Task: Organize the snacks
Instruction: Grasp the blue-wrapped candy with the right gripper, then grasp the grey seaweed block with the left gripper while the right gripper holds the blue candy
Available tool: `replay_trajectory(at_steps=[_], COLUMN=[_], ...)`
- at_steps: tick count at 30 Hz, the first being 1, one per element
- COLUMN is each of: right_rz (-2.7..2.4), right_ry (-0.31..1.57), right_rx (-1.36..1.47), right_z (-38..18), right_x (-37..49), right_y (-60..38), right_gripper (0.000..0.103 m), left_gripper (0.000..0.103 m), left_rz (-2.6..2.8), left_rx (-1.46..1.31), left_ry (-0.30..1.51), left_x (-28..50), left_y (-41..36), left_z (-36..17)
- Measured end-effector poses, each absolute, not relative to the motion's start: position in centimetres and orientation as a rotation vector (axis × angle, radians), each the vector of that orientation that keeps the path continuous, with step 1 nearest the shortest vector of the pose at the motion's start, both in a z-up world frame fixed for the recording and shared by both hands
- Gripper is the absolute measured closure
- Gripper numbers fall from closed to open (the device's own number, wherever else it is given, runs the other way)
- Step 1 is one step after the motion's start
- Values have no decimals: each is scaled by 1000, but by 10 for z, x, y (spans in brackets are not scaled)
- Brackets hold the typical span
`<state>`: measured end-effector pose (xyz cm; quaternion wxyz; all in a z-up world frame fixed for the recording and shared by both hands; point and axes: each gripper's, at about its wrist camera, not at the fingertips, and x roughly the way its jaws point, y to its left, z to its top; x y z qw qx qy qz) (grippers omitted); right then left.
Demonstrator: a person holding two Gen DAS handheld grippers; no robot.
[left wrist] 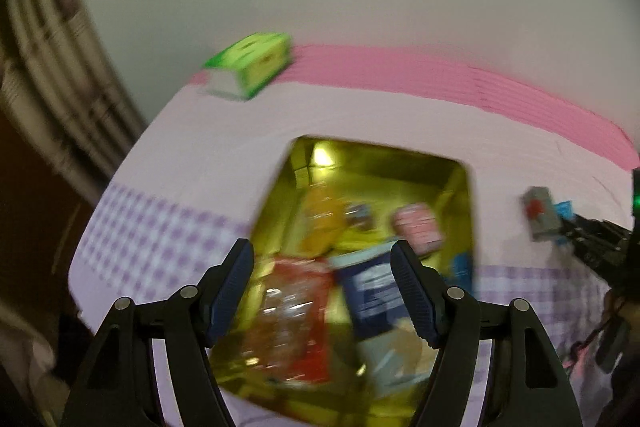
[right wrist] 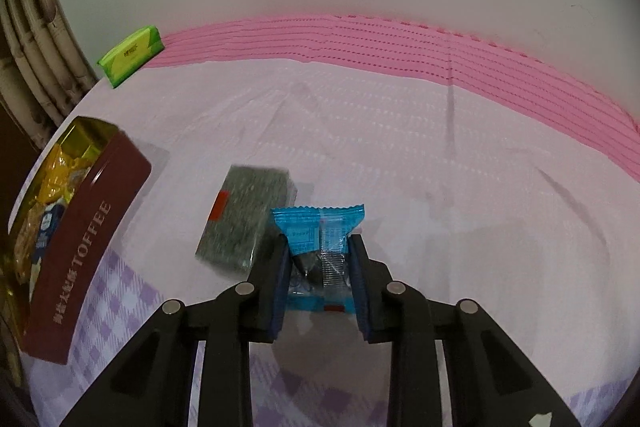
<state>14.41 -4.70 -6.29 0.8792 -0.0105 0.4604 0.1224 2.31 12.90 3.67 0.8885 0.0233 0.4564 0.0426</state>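
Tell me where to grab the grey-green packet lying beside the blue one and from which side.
Grip the grey-green packet across its short width, on the two long edges, coming down from above. It lies flat on the tablecloth as a long block. Its near right corner sits close to the blue wrapper held in the right gripper, so aim for the middle or far end.

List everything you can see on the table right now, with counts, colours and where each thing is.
toffee tin: one, maroon outside, gold inside, left side of table, open, filled with mixed snack packs.
blue snack packet: one, blue, clamped in right gripper's jaws.
grey-green packet: one, lying between tin and blue packet.
green tissue pack: one, far left corner.
tablecloth: one, pale pink, lilac checks, pink border.
left gripper: black, open above tin.
right gripper: black, shut.
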Motion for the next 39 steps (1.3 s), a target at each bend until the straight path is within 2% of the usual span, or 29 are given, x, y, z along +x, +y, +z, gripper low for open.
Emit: replay_trajectory(at_steps=[16, 34, 37, 39], right_rz=[-31, -51, -50, -50], right_ry=[881, 879, 879, 879], right_rx=[-15, 29, 32, 33], right_z=[-66, -68, -68, -68], right_x=[130, 126, 126, 125], right_y=[-141, -161, -161, -162], right_gripper=[78, 77, 77, 77], left_gripper=[32, 32, 35, 44], left_rz=[-185, -244, -253, -259], left_rx=[119, 176, 188, 196], left_ry=[987, 1022, 1010, 1008], left_x=[73, 112, 112, 113], left_y=[-37, -101, -105, -107], left_z=[5, -42, -45, -48])
